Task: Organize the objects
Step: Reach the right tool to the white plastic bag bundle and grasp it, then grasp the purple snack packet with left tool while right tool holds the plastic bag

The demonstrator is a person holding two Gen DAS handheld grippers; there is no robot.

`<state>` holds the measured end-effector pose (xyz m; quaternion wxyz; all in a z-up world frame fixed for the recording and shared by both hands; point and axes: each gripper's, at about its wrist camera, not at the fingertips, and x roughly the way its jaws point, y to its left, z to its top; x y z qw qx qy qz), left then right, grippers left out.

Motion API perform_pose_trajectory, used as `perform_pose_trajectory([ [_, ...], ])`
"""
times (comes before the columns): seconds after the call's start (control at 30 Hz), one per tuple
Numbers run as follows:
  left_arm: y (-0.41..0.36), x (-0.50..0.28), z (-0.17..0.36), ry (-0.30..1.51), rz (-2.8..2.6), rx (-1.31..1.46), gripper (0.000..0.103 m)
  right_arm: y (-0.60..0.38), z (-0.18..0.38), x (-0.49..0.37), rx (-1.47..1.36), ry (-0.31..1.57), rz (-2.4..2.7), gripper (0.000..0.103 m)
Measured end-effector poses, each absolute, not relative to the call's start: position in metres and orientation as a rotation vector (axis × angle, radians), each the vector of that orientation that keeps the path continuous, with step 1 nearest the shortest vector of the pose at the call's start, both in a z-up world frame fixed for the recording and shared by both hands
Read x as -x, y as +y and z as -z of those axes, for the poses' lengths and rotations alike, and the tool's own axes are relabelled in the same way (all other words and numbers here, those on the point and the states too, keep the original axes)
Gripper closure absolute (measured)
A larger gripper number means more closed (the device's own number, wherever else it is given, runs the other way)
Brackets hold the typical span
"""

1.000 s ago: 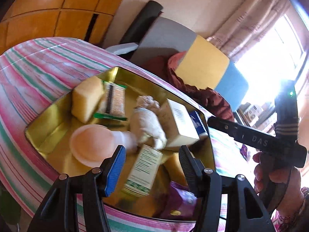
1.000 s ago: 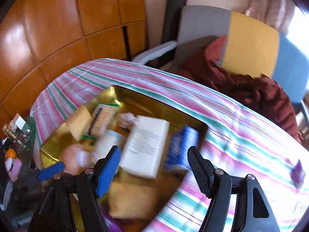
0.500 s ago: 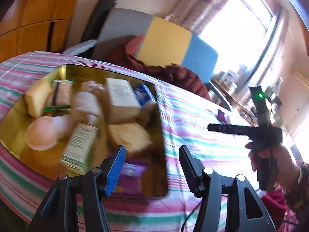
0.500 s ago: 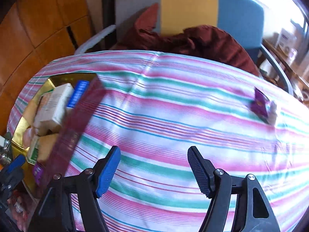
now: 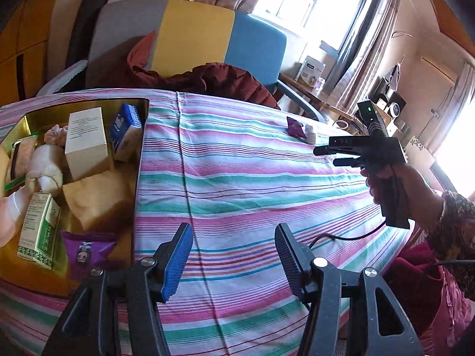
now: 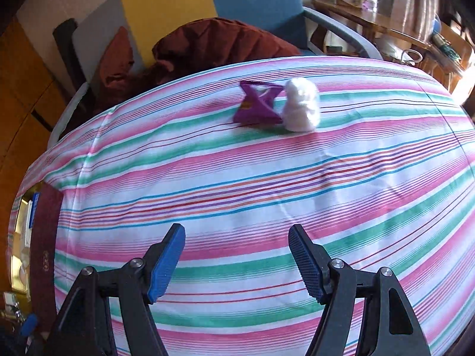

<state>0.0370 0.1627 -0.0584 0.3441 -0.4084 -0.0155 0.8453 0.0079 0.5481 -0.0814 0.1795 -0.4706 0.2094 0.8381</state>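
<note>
Striped table (image 6: 237, 178) now fills both views: both empty, parted tongs (image 6: 237, 264) have swung from the tin (image 5: 139, 136) toward the purple packet (image 6: 256, 103).

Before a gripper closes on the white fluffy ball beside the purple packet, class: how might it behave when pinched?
The white fluffy ball looks like cotton wool: probably very light and squashing easily. Its rounded, lumpy shape might roll if nudged, perhaps against the purple packet.

Matt striped cloth (image 6: 267, 178) covers the table; the tin (image 5: 139, 136) gleams glossy gold metal.
</note>
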Motion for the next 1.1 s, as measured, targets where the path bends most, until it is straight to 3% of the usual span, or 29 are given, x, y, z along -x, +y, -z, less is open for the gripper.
perform_pose_trajectory([
  [0.2, 0.181, -0.034, 0.065, -0.014, -2.159, 1.104, 0.045, 0.609, 0.073, 0.001, 1.177, 0.732, -2.328, 0.030],
  [0.5, 0.196, -0.030, 0.068, 0.050, -2.150, 1.137, 0.045, 0.649, 0.088, 0.051, 1.156, 0.784, -2.319, 0.030],
  [0.7, 0.205, -0.026, 0.077, 0.075, -2.141, 1.175, 0.045, 0.654, 0.106, 0.070, 1.189, 0.799, -2.319, 0.049],
  [0.73, 0.207, -0.025, 0.077, 0.080, -2.139, 1.179, 0.045, 0.653, 0.106, 0.072, 1.205, 0.780, -2.338, 0.062],
  [0.77, 0.209, -0.025, 0.077, 0.084, -2.135, 1.180, 0.045, 0.650, 0.105, 0.075, 1.228, 0.759, -2.349, 0.064],
  [1.1, 0.257, -0.006, 0.072, 0.082, -2.074, 1.156, 0.045, 0.623, 0.087, 0.035, 1.354, 0.709, -2.394, 0.064],
])
